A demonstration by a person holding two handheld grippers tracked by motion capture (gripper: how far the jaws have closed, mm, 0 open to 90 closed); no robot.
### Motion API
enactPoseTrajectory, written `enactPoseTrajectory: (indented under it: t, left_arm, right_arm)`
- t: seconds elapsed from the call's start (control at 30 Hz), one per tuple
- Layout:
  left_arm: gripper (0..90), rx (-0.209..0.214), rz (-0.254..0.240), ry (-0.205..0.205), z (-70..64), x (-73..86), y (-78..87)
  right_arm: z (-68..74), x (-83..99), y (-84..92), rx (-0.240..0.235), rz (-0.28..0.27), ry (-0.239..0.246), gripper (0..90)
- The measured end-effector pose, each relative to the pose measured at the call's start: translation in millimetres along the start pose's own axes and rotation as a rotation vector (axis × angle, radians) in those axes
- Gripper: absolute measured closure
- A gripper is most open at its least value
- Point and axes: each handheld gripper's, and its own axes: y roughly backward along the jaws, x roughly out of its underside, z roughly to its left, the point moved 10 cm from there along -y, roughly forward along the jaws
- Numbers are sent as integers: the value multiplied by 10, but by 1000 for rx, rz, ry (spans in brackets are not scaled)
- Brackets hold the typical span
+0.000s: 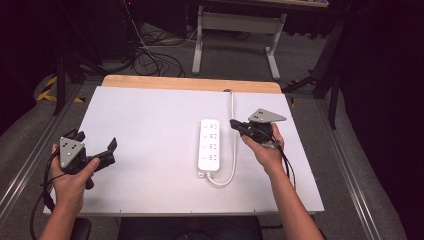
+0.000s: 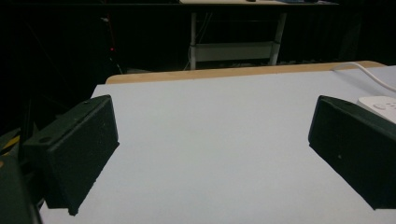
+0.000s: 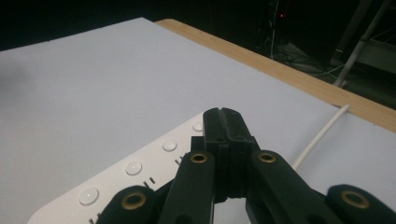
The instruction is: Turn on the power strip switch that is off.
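The right gripper (image 1: 235, 123), pressed together, is poised just above the power strip (image 1: 209, 144), seemingly to press a button, while the left gripper (image 1: 97, 146) is held spread.

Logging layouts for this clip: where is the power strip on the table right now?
In the high view the white power strip lies lengthwise right of centre on the white table, just left of the right gripper, its cord looping alongside.

The left tool (image 1: 95, 145) rests with jaws spread wide, while the right tool (image 1: 233, 123) has jaws pressed together.
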Motion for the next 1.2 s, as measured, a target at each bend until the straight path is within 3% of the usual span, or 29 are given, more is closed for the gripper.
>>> enactPoseTrajectory:
  t: [0.7, 0.93, 1.2]
  left_arm:
    - [27, -19, -5, 0, 45, 18, 69]
    - [27, -17, -6, 1, 55, 22, 92]
    - [35, -16, -5, -3, 56, 25, 91]
  right_arm:
    - [311, -26, -500, -92, 82, 18, 900]
    - [371, 95, -721, -107, 150, 21, 900]
    - [369, 217, -854, -112, 197, 20, 900]
